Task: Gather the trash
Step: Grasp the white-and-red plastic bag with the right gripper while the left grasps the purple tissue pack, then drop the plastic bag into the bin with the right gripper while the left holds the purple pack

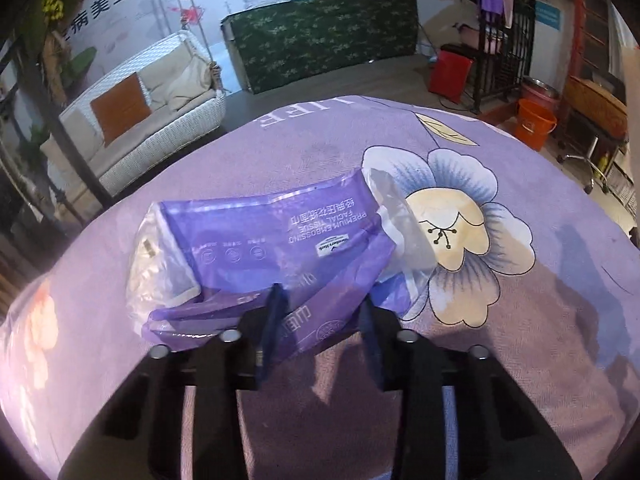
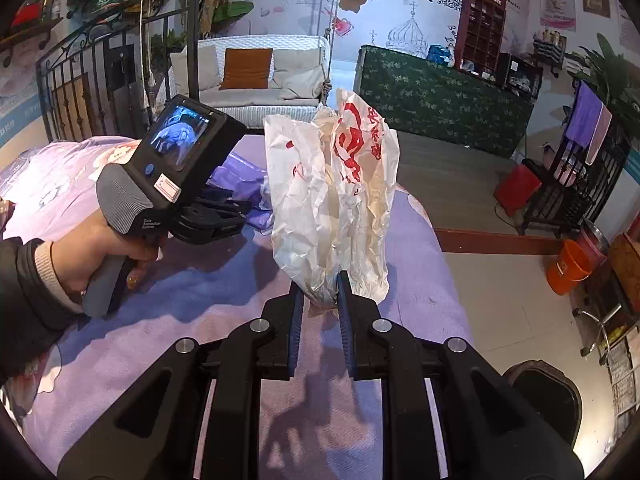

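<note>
A crumpled purple tissue wrapper [image 1: 256, 236] lies on the purple flowered bedspread [image 1: 520, 344]. My left gripper [image 1: 320, 304] is open, with its fingers on either side of the wrapper's near edge, which lies between them. In the right wrist view my right gripper [image 2: 322, 280] is shut on the bottom of a white plastic bag with red print [image 2: 332, 196], holding it upright above the bedspread [image 2: 160, 320]. The left gripper's handle [image 2: 168, 176] shows there at the left, with part of the purple wrapper [image 2: 236, 176] beyond it.
A dark bin [image 2: 548, 400] stands on the floor to the right of the bed. An orange bucket [image 2: 568, 266] and a red container [image 2: 518, 188] stand further right. A white wicker swing sofa [image 2: 256, 80] and a green-covered counter [image 2: 440, 100] are behind the bed.
</note>
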The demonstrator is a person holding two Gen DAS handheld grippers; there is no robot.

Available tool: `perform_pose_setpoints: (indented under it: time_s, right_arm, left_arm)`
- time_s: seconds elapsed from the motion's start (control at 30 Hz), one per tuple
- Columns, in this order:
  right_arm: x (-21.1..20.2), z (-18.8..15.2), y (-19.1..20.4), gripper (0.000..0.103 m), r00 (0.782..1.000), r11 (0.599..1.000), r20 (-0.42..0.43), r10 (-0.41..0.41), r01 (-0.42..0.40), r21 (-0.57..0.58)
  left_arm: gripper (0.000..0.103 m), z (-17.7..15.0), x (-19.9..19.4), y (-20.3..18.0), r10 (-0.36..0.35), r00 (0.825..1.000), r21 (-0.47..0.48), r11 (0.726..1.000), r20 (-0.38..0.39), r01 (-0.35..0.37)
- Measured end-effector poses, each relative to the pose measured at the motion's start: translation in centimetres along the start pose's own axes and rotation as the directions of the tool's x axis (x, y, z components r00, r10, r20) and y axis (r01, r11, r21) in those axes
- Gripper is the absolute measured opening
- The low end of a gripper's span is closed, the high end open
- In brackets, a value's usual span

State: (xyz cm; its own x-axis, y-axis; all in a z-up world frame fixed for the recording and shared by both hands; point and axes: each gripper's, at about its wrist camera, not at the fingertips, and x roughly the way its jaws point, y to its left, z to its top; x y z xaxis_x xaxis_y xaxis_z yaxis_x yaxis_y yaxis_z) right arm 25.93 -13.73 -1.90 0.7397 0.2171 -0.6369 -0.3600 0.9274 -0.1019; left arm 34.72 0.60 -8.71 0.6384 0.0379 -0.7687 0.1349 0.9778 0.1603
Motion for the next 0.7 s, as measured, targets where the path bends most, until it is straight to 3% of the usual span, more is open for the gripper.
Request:
perform_pose_setpoints:
  time_s: [0.2,0.43,0.7]
  right_arm:
    - [-0.7,-0.6,0.2,0.018,1.0,1.0,0.014,0.005,-0.005,0.021]
    - [-2.5,-1.8,0.1,0.018,1.0,0.998,0.027,0.012,-0.014,0.067]
    - [-5.6,-3.2,-0.3,0.018,0.999,0.993,0.049,-0.006,0.001,0.114]
  left_arm:
    - [0.013,-1.2,-2.9,0.1,-0.052,0.998,-0.077,0.996,0.042,0.055]
    - [0.012,-3.2,-8.5,0.0,-0.079,0.985,-0.141,0.985,0.153,0.101]
    - [0.012,-5.5,-13.6,-1.3,-0.125,0.962,-0.153,0.974,0.244,0.166]
